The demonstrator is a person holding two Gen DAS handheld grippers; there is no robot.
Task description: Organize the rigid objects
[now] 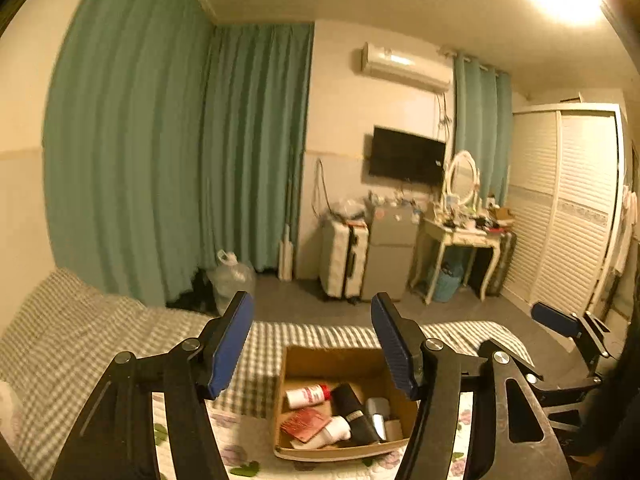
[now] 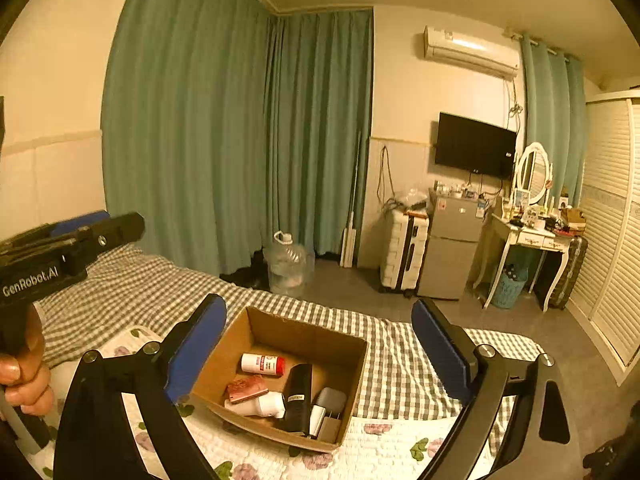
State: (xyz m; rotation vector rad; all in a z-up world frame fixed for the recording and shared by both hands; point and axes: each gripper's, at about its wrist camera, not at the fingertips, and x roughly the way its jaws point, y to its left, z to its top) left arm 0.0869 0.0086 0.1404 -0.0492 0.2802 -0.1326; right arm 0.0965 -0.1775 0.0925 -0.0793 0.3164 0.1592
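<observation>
Cardboard box [image 2: 256, 334], open-topped, on the bed [image 2: 132, 292], partly on a floral quilt [image 2: 380, 452] and partly on the checked cover; contents: white bottle with red cap [image 2: 262, 364] at the back, pink packet [image 2: 246, 389], second white bottle [image 2: 260, 404] lying at the front, black case [image 2: 299, 396] in the middle, grey rounded case [image 2: 331, 399] and small tan block [image 2: 329, 429] at the right corner; left claw [image 1: 312, 344] spread wide, holding nothing, raised above the box; right claw [image 2: 320, 354] spread wide, holding nothing, likewise above the box; hand [image 2: 24, 380] gripping the left handle at frame edge.
</observation>
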